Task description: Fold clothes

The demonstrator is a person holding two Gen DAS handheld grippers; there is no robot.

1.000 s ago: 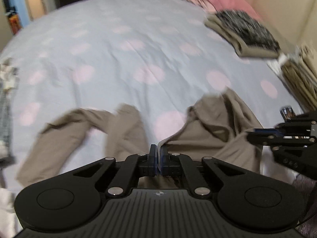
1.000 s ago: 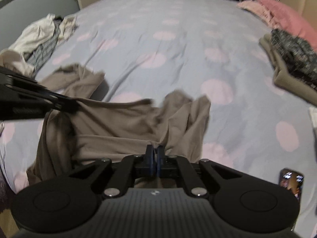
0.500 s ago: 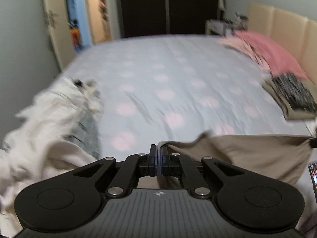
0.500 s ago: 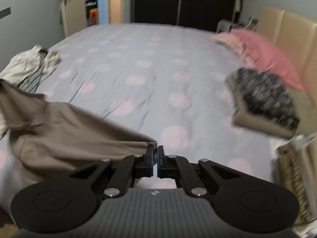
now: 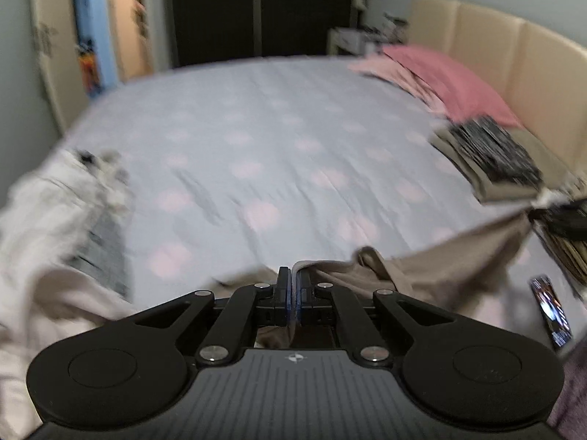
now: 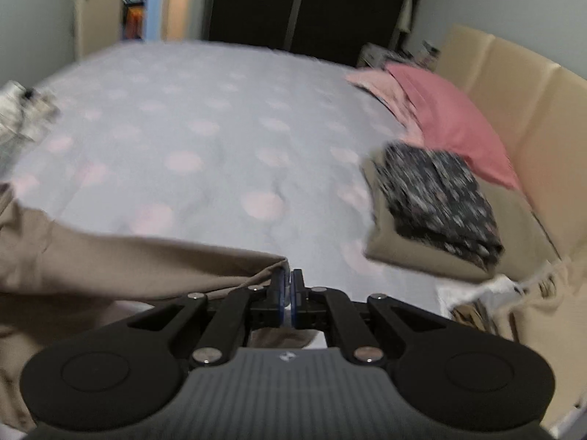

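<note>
A taupe garment (image 5: 440, 267) hangs stretched between both grippers above the bed. My left gripper (image 5: 293, 278) is shut on one edge of it, with cloth pinched between the pads. In the right wrist view the same taupe garment (image 6: 110, 264) runs off to the left, and my right gripper (image 6: 288, 282) is shut on its other edge. The right gripper (image 5: 565, 220) shows in the left wrist view as a dark blurred shape at the far right, at the cloth's taut end.
The bed (image 5: 275, 146) has a light blue sheet with pink dots. Folded clothes (image 6: 436, 198) lie by the pink pillow (image 6: 455, 128) and beige headboard. A heap of unfolded laundry (image 5: 47, 238) lies at the left. A phone (image 5: 550, 311) rests at the near right.
Both grippers rose and moved apart, lifting the taupe garment off the sheet and pulling it taut. The views tilted up to show the far wall and wardrobe.
</note>
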